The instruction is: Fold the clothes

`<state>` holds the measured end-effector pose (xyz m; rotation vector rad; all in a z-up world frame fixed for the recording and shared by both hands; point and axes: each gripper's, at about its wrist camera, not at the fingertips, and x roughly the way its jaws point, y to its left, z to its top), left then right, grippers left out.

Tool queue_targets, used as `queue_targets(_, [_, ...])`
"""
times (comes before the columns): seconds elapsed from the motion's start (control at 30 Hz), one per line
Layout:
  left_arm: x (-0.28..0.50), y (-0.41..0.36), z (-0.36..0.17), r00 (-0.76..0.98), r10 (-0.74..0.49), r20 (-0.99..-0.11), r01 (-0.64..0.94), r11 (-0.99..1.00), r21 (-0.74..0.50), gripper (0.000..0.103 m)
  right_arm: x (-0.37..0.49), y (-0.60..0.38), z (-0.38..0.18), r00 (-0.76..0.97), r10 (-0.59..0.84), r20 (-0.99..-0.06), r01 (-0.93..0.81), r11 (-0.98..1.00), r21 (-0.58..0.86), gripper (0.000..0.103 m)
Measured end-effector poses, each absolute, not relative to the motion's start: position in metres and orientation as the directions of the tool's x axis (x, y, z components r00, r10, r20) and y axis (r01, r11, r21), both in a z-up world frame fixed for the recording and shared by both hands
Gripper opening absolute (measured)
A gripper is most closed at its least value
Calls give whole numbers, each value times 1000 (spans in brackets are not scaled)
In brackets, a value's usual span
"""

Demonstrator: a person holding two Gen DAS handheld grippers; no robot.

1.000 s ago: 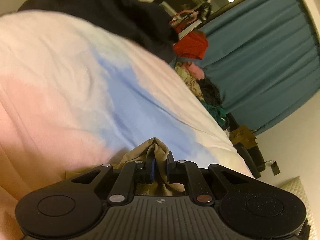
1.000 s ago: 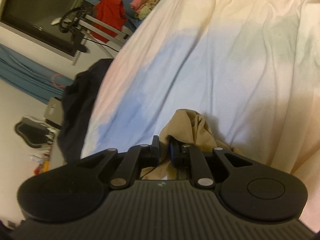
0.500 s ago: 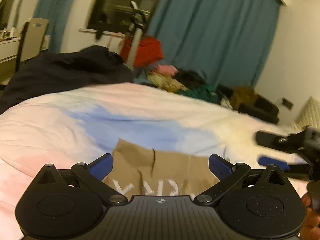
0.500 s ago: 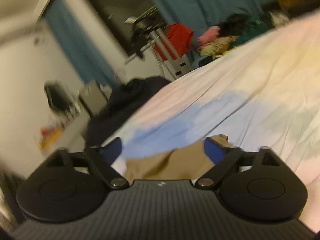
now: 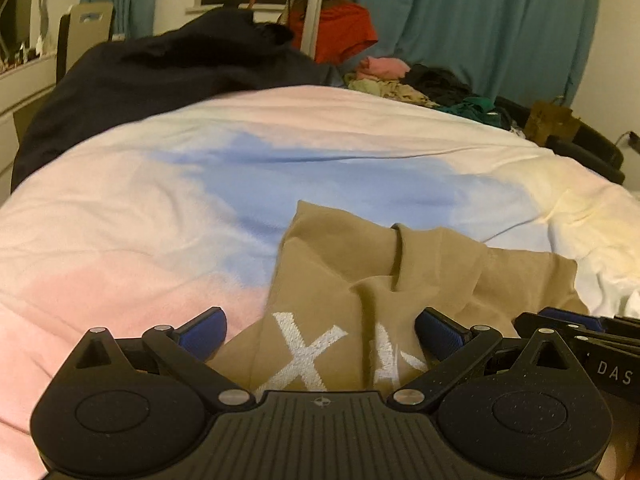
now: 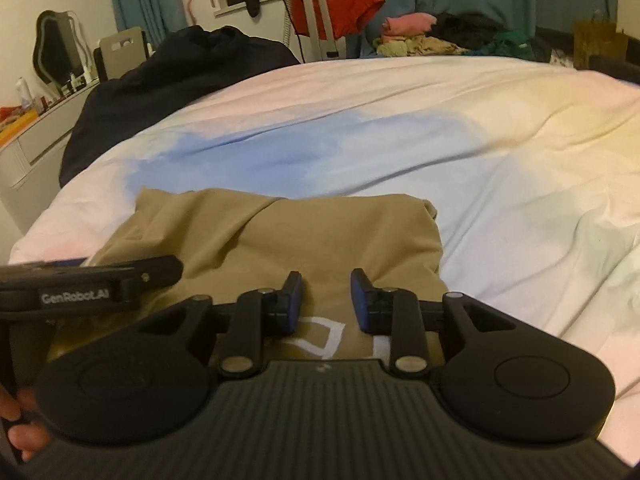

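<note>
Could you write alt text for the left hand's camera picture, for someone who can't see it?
A tan garment with white lettering lies loosely folded on a pink, blue and cream bedspread, with the open left gripper just above its near edge. The right gripper pokes in from the right; clothes are piled beyond the bed.

Both wrist cams sit low and close over the bed [image 5: 120,208], facing fwd across it toward the teal curtain [image 5: 480,28]. Left view looks along the left gripper [image 5: 320,334], right view along the right gripper [image 6: 326,294]. Both share the tan garment [image 5: 400,276], the duvet's blue patch, the red cloth and the dark pile. Each cam catches the other gripper at its edge.
</note>
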<state>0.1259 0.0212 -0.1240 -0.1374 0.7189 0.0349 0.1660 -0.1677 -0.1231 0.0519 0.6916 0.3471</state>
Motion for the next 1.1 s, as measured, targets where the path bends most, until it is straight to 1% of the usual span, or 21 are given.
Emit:
queue_targets(0.13, [112, 14, -110, 765, -44, -642, -44, 992, -120, 102, 153, -171, -115, 720, 334, -609, -281, 942, 185, 31])
queue_targets(0.27, [79, 4, -90, 781, -80, -619, 22, 995, -101, 102, 125, -172, -95, 738, 360, -571, -293, 933, 210, 31])
queue_targets(0.33, [66, 3, -81, 779, -92, -620, 46, 995, -90, 102, 112, -175, -85, 740, 379, -556, -309, 925, 219, 31])
queue_targets(0.47, [45, 7, -70, 777, -106, -620, 61, 994, -93, 102, 89, -182, -72, 753, 383, -535, -327, 923, 201, 31])
queue_targets(0.53, [38, 9, -71, 767, -104, -633, 53, 994, -98, 102, 86, -182, -75, 748, 374, -547, -323, 927, 191, 31])
queue_targets(0.63, [40, 9, -85, 725, -84, -683, 30, 995, -90, 102, 88, -178, -86, 723, 363, -588, -319, 930, 183, 31])
queue_targets(0.7, [45, 9, -95, 696, -78, -714, 17, 996, -92, 103, 92, -173, -95, 702, 354, -618, -331, 931, 156, 30])
queue_targets(0.77, [48, 11, -101, 679, -85, -729, 7, 994, -108, 103, 92, -169, -99, 699, 344, -627, -339, 931, 133, 30])
queue_targets(0.9, [48, 14, -103, 677, -88, -731, -1, 993, -120, 103, 90, -169, -100, 699, 342, -628, -347, 930, 121, 30])
queue_targets(1.1, [47, 7, -102, 690, -61, -721, 7, 997, -77, 103, 89, -170, -100, 698, 342, -629, -345, 930, 123, 31])
